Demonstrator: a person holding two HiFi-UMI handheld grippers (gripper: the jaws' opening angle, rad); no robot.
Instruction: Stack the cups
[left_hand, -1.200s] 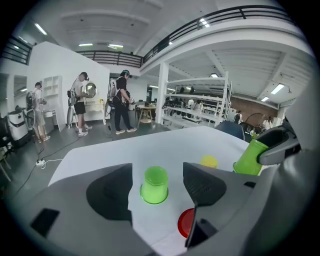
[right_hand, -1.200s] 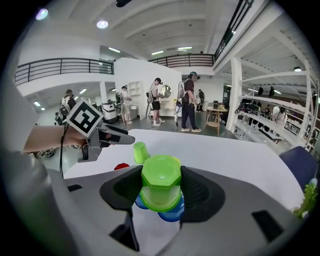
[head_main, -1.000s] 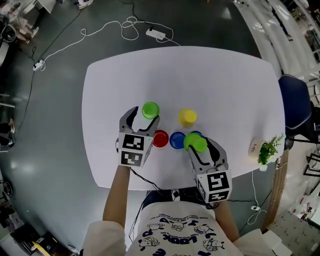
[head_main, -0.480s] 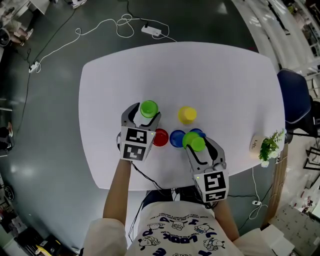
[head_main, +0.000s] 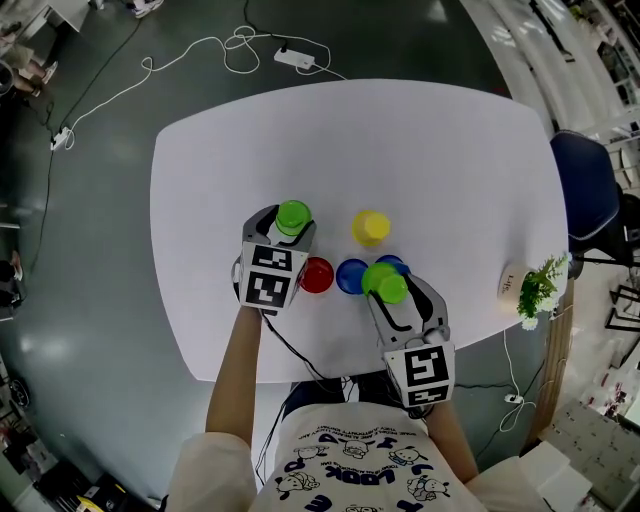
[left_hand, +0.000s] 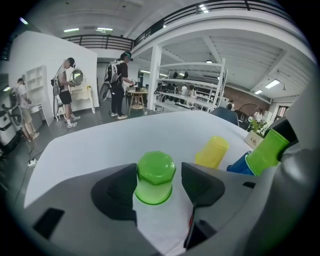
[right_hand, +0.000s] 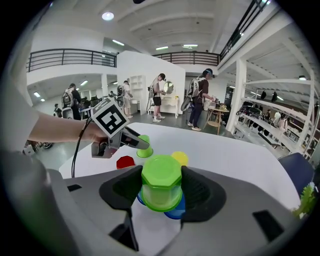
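Note:
On the white table (head_main: 430, 150) a green cup (head_main: 293, 216) stands upside down. My left gripper (head_main: 289, 224) is open and straddles that green cup (left_hand: 155, 177), with a thin gap at the right pad. The right gripper (head_main: 388, 289) is shut on a second upside-down green cup (head_main: 384, 282), held just over an upside-down blue cup (head_main: 393, 264). In the right gripper view the pads (right_hand: 199, 192) press both sides of this green cup (right_hand: 161, 182). A red cup (head_main: 316, 275), another blue cup (head_main: 350, 277) and a yellow cup (head_main: 371, 228) stand between the grippers.
A small potted plant (head_main: 538, 291) and a white card (head_main: 509, 289) sit at the table's right edge. A blue chair (head_main: 590, 205) stands to the right. Cables and a power strip (head_main: 298, 59) lie on the floor beyond the table. People stand far off.
My left gripper has sunk and slid forward, so the green cup now sits between its jaws. The right gripper with its green cup has stayed in place.

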